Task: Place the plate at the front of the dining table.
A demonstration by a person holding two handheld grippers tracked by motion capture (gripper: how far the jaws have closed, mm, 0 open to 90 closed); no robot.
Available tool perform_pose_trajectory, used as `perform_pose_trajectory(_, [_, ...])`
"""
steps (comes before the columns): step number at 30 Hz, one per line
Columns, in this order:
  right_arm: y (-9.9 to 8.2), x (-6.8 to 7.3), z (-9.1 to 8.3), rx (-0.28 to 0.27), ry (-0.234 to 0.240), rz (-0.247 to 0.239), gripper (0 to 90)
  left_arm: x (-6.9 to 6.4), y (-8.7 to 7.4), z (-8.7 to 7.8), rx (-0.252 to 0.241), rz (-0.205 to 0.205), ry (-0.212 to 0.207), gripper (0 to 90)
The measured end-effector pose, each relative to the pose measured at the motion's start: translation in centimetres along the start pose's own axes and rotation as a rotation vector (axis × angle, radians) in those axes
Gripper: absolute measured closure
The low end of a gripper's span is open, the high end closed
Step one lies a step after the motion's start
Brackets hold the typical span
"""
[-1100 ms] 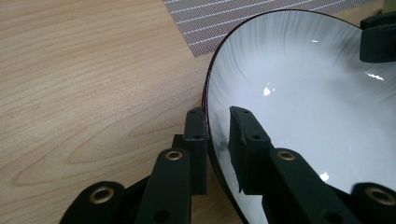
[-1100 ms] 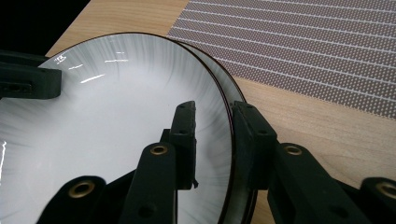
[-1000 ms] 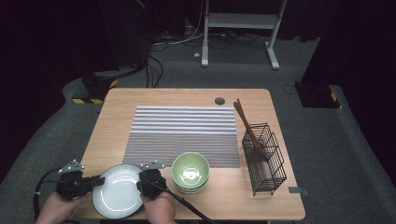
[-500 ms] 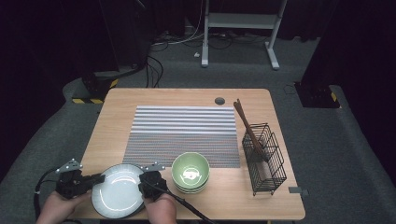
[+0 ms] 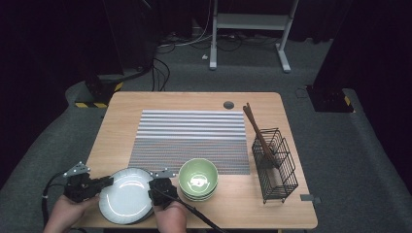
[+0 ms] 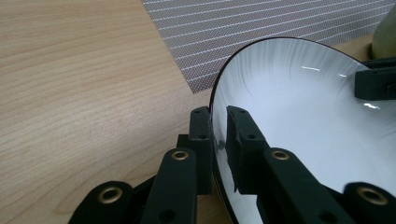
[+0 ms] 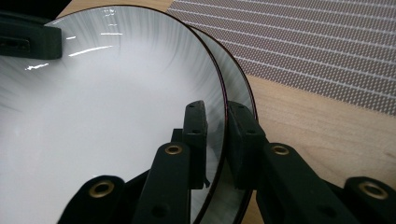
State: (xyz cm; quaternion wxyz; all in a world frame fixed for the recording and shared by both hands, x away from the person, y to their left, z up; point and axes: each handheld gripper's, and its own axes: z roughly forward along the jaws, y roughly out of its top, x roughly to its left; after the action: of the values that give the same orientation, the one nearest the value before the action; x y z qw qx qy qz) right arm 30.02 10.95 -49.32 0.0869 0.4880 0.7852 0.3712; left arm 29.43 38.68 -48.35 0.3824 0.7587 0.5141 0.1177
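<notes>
step in hand: two-sided grip on top white plate (image 5: 127, 195), lower left of high view, on desk (image 5: 194, 104) beside green bowls (image 5: 197, 178). left hand-held gripper (image 5: 104, 182) clenched on left rim. right hand-held gripper (image 5: 154, 190) jaws just closing on right rim, second plate (image 7: 236, 86) beneath. next: lift level, likely toward striped mat (image 5: 192, 138), leaving lower plate behind.

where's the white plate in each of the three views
High view: the white plate lies at the table's near left corner, between the left gripper and the right gripper.
Left gripper view: the plate is on the right, its rim clamped between the jaws.
Right gripper view: the plate is on the left, its rim between the jaws.
Shared landmark: the striped placemat.
</notes>
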Motion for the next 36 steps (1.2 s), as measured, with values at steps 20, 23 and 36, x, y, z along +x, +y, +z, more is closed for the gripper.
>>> perform_pose_trajectory(20, [-0.2,-0.1,0.0,-0.020,-0.018,0.001,77.4,-1.0,-0.5,-0.3,0.053,-0.028,0.025,71.0])
perform_pose_trajectory(23, [-0.1,0.0,0.0,-0.015,-0.021,0.008,77.4,-0.9,-0.5,-0.4,0.047,-0.018,0.029,73.7])
perform_pose_trajectory(36, [-0.2,-0.2,0.0,-0.004,0.055,0.025,69.4,-0.4,-0.2,-1.2,-0.015,-0.028,0.059,80.5])
